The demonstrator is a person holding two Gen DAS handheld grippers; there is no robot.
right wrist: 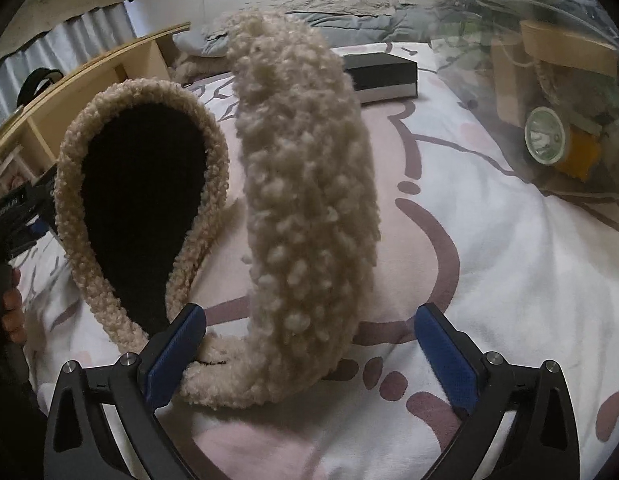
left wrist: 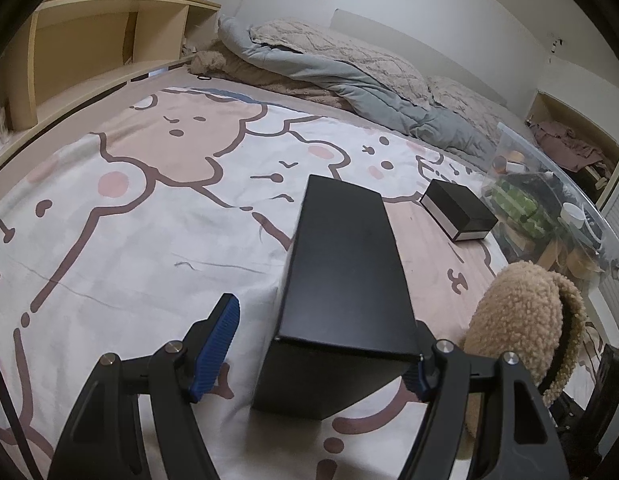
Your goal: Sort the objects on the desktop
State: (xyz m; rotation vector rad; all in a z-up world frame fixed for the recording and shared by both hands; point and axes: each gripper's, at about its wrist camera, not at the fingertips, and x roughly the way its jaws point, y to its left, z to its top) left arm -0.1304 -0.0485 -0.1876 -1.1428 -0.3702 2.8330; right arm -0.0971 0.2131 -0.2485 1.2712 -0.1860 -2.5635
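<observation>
Here the left gripper straddles a long matte-black rectangular box at centre frame; its right pad is hidden behind the box, so a pinch cannot be told. The right gripper stands spread wide around a fuzzy beige teddy-fleece headband (pads clear of it). A clear plastic bin, upper right, is blurred.

Left claw half-spread, angled down; right claw spread wide, angled down.
</observation>
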